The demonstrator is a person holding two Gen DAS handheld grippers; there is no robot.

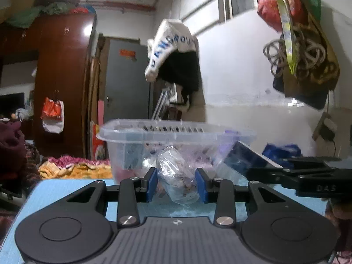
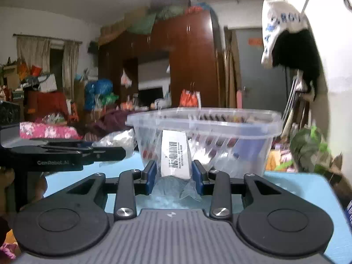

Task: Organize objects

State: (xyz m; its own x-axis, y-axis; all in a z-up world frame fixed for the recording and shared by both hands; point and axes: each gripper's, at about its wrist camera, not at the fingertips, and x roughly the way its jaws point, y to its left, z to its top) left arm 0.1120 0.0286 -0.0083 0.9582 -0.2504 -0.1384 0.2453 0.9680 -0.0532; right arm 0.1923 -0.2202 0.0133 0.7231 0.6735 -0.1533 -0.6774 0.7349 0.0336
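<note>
Both loaded: left gripper (image 1: 176, 184) pinches a bag (image 1: 176, 176), right gripper (image 2: 174, 179) pinches a bagged box (image 2: 175, 157). Next, probably: lift over the bin (image 2: 204, 118) rim, drop.

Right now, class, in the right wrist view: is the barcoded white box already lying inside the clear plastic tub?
No: the barcoded white box sits between the right claw fingers, in front of the clear plastic tub.

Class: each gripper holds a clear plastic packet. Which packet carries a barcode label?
The packet with the white barcode label in the right gripper. The left gripper holds a crumpled clear packet showing no label. Both are before the clear tub.
</note>
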